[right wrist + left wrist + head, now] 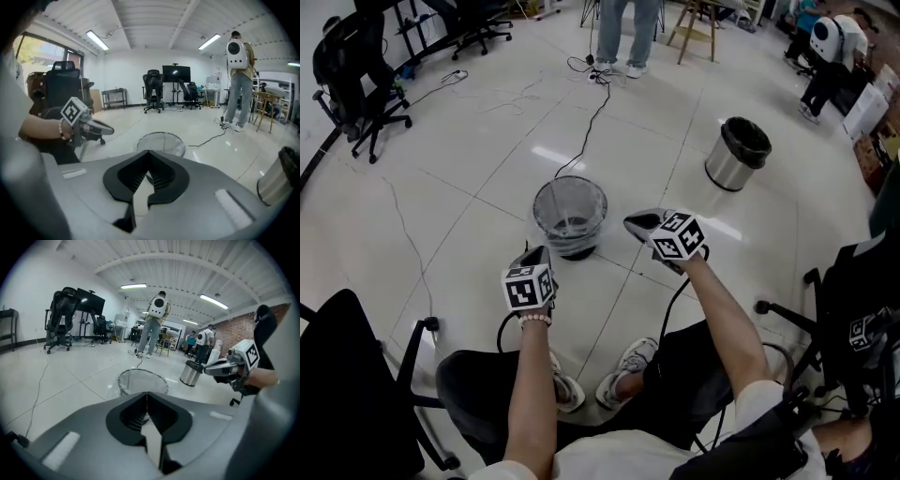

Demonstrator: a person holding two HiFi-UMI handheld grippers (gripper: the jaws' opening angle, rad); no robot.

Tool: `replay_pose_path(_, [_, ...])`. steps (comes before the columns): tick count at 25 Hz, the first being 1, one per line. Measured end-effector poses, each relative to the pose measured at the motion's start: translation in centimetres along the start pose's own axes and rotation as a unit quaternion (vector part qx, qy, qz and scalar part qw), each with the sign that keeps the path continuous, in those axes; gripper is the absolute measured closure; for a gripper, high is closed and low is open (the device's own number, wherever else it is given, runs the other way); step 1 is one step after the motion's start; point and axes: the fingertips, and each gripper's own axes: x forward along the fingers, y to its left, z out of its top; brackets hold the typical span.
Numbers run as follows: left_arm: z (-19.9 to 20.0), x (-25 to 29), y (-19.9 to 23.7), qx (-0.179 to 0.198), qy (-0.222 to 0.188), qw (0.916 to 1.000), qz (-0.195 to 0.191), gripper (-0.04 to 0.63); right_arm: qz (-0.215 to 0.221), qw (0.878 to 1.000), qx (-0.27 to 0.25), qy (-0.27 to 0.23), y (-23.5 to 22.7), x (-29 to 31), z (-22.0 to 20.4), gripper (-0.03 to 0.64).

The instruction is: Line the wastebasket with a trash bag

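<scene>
On the floor ahead of your feet stands the wastebasket (pixel 535 211), a round mesh one, upright. A pale, glossy film shows inside its wall and at the rim. That is likely the trash bag (pixel 571 225) already seated, though mesh and glare keep it uncertain. A steel bin (pixel 727 169) sits well beyond the wastebasket to its right; not your target.

Left tool (pixel 536 255): on the near side of the wastebasket, above its rim, jaws pressed together with nothing between them. Right tool (pixel 633 223): just right of the wastebasket rim, likewise closed and empty. Neither touches the wastebasket.

Handling, as a judgement: the bag is thin, light, limp and slippery. It will slip from a loose pinch and could snag or tear on the mesh if dragged. Take it at the hem where it meets the rim, one pinch on each side of the wastebasket, and draw outward and down, not up. The wastebasket looks light and may skid or tip on the glossy tile, so keep both pulls even.
</scene>
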Motion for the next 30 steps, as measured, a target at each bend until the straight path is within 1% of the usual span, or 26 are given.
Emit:
replay_pose_path(1, [0.2, -0.6, -0.5, 0.004, -0.001, 1.0000, -0.004, 0.583, -0.011, 1.000, 0.019, -0.013, 1.0, -0.6, 0.7, 0.615])
replay_pose_path(4, [0.8, -2.2, -1.3, 0.014, -0.005, 0.9998, -0.009, 0.583, -0.030, 0.993, 0.098, -0.054, 3.8, -1.6, 2.1, 0.615])
replay_pose_path(6, [0.7, -2.9, -2.0, 0.027, -0.003, 0.9996, -0.009, 0.583, -0.036, 0.986, 0.148, -0.062, 5.6, -2.2, 1.0, 0.617])
replay_pose_path(9, [0.1, -3.8, -3.1, 0.034, -0.002, 0.9993, -0.017, 0.583, -0.054, 0.979, 0.187, -0.064, 7.5, -3.2, -1.7, 0.617])
replay_pose_path(13, [0.3, -4.8, -3.9, 0.028, -0.018, 0.9993, -0.014, 0.583, -0.089, 0.975, 0.193, -0.071, 6.2, -4.5, -2.9, 0.617])
replay_pose_path(17, [-0.3, -5.0, -4.7, 0.026, -0.018, 0.9994, -0.012, 0.583, -0.107, 0.970, 0.208, -0.068, 4.7, -5.0, -4.9, 0.617])
replay_pose_path(20, [-0.3, -4.8, -5.2, 0.025, -0.019, 0.9994, -0.016, 0.583, -0.112, 0.968, 0.215, -0.066, 4.0, -5.0, -5.5, 0.617])
replay_pose_path(23, [-0.2, -4.7, -5.5, 0.019, -0.021, 0.9995, -0.016, 0.583, -0.114, 0.969, 0.209, -0.059, 3.8, -4.9, -5.6, 0.617])
replay_pose_path(30, [0.0, -4.1, -5.8, 0.016, -0.024, 0.9995, -0.016, 0.583, -0.111, 0.969, 0.213, -0.060, 3.7, -4.8, -6.0, 0.617])
